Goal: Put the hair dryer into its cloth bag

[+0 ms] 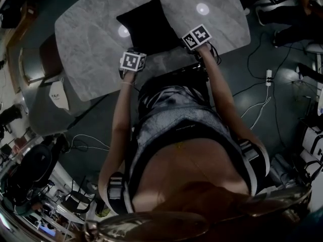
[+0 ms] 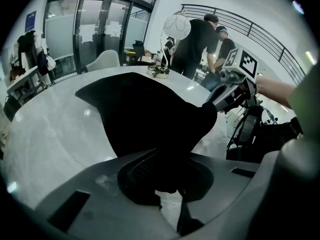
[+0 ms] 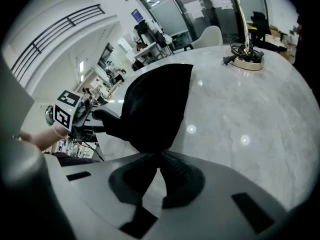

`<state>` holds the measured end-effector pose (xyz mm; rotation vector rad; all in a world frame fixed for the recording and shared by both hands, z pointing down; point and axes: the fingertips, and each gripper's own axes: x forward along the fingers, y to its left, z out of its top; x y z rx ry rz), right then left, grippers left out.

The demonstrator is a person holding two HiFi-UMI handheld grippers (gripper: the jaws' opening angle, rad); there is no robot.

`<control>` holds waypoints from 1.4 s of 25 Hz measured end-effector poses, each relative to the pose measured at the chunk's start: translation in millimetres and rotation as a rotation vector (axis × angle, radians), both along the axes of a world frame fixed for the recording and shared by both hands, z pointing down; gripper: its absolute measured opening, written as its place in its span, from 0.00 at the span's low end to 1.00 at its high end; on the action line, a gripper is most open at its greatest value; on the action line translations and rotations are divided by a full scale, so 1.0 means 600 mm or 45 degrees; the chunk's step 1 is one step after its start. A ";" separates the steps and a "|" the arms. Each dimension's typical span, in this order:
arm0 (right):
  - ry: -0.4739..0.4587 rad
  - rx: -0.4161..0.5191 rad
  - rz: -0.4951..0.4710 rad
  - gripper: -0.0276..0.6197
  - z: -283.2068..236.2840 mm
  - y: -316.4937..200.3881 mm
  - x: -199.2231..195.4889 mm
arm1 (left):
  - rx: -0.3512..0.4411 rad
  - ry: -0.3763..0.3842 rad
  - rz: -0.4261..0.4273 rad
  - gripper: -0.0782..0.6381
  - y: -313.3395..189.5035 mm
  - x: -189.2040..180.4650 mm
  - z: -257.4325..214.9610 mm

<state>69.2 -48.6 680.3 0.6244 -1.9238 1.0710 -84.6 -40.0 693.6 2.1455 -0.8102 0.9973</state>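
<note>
Both grippers are clamped nearly closed on the same thing. The left gripper (image 2: 167, 184) pinches a fold of the black cloth bag (image 2: 145, 114) at its near edge, and the right gripper (image 3: 157, 156) nips the opposite near corner. Ahead of both, the bag spreads away over the marble table (image 2: 50, 134). No hair dryer shows in any view, and whether it is already inside cannot be told. Judging by this, the bag is in hand and loading remains unconfirmed. Beyond lies a corded stand (image 3: 245, 59).
</note>
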 end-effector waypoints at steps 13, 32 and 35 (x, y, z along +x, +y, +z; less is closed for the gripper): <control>0.121 -0.073 -0.056 0.16 0.062 0.001 0.001 | -0.119 -0.034 -0.057 0.15 -0.001 0.007 0.053; 0.335 -0.035 -0.300 0.16 0.082 -0.001 -0.015 | -0.202 -0.269 0.154 0.15 -0.009 0.022 0.070; 0.361 -0.012 -0.348 0.16 0.084 -0.001 -0.018 | -0.187 -0.293 0.209 0.15 -0.013 0.026 0.072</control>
